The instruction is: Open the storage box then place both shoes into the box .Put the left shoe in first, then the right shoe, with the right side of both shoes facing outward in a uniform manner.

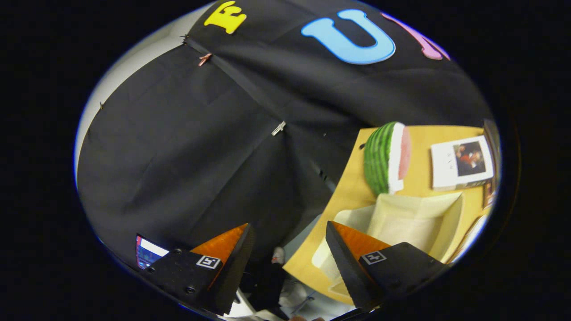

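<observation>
Strong fisheye bending throughout: straight seams of the black cloth wall (187, 147) bowed into curves, the wooden table (352, 187) tilted and stretched toward the right. Even, soft indoor light, moderately bright on the table and the pale storage box (424, 218), much dimmer over the dark cloth. Mild sheen on the watermelon model (386, 156). Slight softness and smear at the rim, faint blue fringe along it. Gripper (290, 254) fingers wide apart with nothing between, near, sharp-edged, partly shaded underneath.
</observation>
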A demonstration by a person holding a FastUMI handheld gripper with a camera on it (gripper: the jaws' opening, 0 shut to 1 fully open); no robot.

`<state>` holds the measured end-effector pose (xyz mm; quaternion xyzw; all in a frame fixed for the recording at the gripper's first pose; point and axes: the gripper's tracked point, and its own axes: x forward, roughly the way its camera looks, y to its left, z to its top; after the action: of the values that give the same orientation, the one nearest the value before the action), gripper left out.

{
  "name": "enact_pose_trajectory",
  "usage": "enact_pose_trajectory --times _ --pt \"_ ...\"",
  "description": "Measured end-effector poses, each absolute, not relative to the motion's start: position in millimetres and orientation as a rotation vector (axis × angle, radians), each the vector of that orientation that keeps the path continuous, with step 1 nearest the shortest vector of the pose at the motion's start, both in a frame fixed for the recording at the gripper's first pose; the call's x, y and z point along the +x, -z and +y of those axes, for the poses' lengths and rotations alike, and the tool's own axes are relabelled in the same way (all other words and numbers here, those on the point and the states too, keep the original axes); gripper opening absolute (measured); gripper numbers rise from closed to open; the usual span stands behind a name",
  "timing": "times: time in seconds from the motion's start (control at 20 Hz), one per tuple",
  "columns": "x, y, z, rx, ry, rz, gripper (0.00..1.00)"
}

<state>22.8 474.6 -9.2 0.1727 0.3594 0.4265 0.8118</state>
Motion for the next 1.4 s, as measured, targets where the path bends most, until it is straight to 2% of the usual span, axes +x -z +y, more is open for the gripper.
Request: enact_pose_trajectory --times 0.35,0.85,1.05,1.4 --pt "81.1 41.8 315.5 0.180 -0.654 0.640 0.98" --pt "100.5 150.7 112.1 0.025 -0.359 0.697 0.98" --pt "77.0 204.5 74.2 0.006 -0.318 0.770 0.98" --pt "49.0 296.1 75.4 -0.025 -0.354 0.950 0.99"
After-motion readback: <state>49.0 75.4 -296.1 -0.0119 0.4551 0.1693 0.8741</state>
